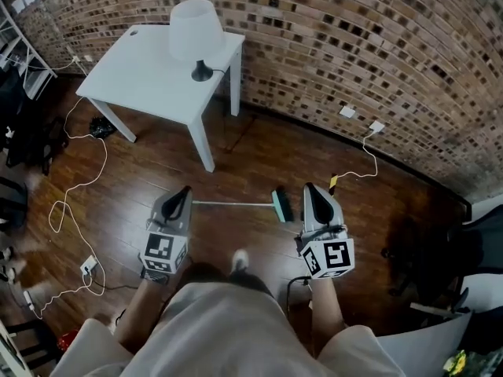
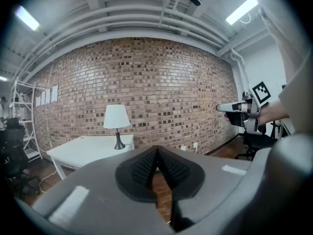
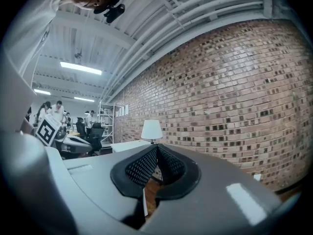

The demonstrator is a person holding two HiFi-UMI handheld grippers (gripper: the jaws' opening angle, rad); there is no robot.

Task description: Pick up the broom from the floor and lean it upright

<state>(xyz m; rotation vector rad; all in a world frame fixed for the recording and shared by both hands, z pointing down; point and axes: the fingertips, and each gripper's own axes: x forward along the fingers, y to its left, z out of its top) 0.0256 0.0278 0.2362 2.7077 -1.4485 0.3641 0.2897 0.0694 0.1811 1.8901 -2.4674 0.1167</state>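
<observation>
A person stands on a dark wooden plank floor (image 1: 236,151) with a grey two-fingered gripper in each hand, both carrying cubes with square black-and-white markers. The left gripper (image 1: 185,188) has its fingers clenched together with nothing between them, and the right gripper (image 1: 309,187) is likewise clenched and empty. Both are held out roughly level above the floor.

Between the two grippers, a broom with a thin pale handle (image 1: 244,204) and a green head (image 1: 281,206) lies flat on the floor, head toward the right gripper. It is apart from both grippers and well clear of the floor's edge along the red-brown brick wall (image 1: 354,45).

A white square tabletop (image 1: 141,77) on white legs stands near that wall. A white-shaded lamp with a black base (image 1: 195,30) sits toward its far right corner. A white cable (image 1: 78,187) trails in loops across the floor's left side.
</observation>
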